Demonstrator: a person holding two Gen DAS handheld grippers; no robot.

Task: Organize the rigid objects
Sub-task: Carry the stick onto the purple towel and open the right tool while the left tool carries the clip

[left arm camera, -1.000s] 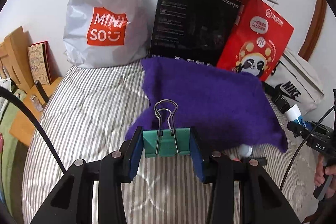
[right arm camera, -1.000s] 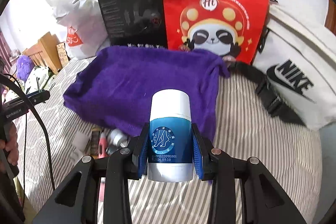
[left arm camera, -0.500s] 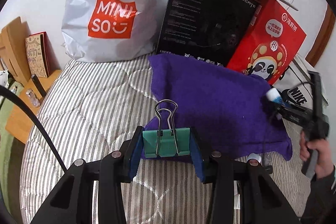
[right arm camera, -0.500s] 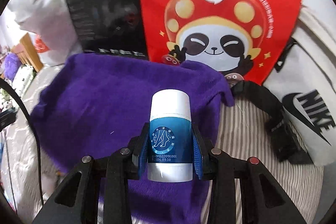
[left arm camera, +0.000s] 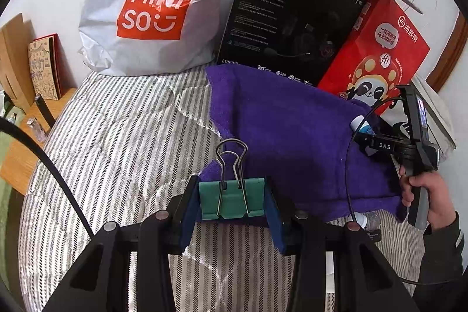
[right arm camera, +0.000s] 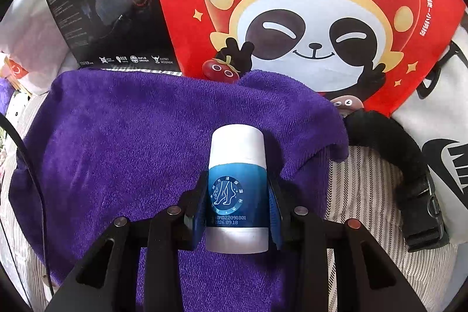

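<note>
My left gripper is shut on a green binder clip, its wire handles pointing up, above the near left corner of a purple towel. My right gripper is shut on a blue and white tube and hangs low over the purple towel near its far right corner. From the left wrist view, the right gripper with the tube shows at the towel's far right, held by a hand.
The towel lies on a striped mattress. Behind it stand a white Miniso bag, a black headset box, a red panda bag and a white Nike bag with a black strap. Small items lie by the towel's near edge.
The right gripper has carried the tube forward and down over the towel, close to the red panda bag. The left gripper with the clip has drifted slightly toward the towel.
</note>
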